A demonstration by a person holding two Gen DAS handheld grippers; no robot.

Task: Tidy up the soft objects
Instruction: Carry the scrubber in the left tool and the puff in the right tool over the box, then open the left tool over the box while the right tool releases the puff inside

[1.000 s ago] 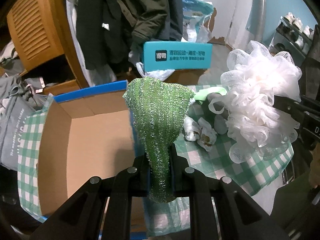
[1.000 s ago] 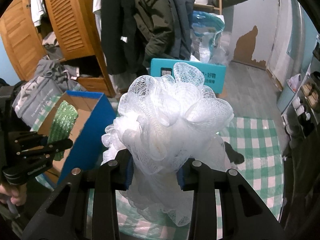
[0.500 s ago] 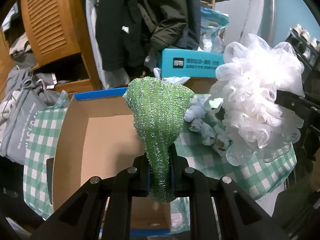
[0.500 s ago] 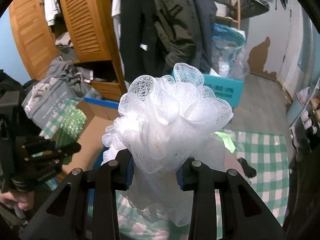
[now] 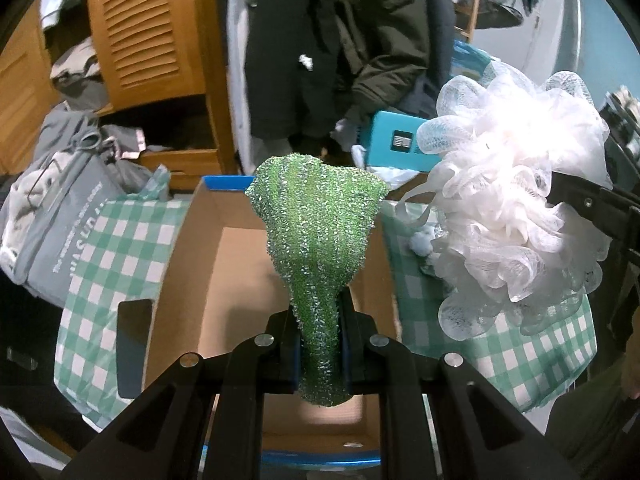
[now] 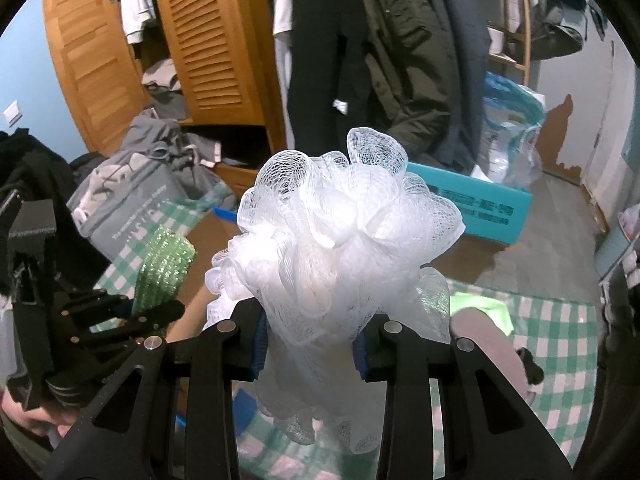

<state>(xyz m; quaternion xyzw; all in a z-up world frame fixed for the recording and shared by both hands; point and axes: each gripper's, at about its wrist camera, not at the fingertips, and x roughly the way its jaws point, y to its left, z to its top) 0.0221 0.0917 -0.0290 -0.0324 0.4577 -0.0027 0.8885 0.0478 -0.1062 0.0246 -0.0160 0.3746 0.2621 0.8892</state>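
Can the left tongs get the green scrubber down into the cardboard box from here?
Probably yes. The left tongs, shut on the green scrubber, hang right over the open cardboard box. The box looks empty below them, and the white mesh pouf sits off to the right.

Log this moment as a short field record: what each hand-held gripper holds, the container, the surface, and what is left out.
left hand-held gripper: shut on a green glittery knitted scrubbing cloth, held above the box
right hand-held gripper: shut on a white mesh bath puff, held in the air
container: open brown cardboard box with blue rim, nothing visible inside
surface: green and white checked cloth
left out: small white soft items on the cloth beside the box, partly hidden
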